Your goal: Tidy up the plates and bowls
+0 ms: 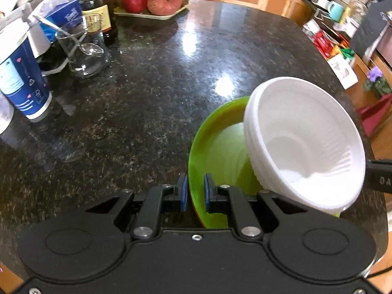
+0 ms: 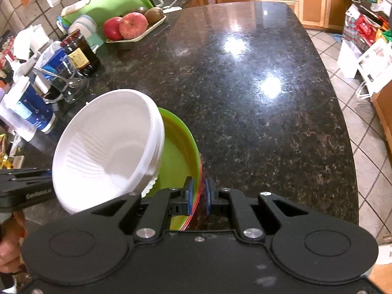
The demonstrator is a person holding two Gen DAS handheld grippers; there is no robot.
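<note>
Above the counter point(image 2: 257, 85), white bowls point(image 1: 303, 147) sit tilted on green plates point(image 1: 220, 144).

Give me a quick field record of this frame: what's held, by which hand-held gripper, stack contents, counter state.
left hand-held gripper: shut on the green plate's rim
right hand-held gripper: shut on the opposite rim
held load: green plate with white bowls nested on top, bowls tipped
under the plate: a red-orange edge shows beneath the green rim, likely another plate
support: stack looks lifted above the granite counter
counter clutter: fruit tray, dark jar, glass with spoon, blue cup
</note>
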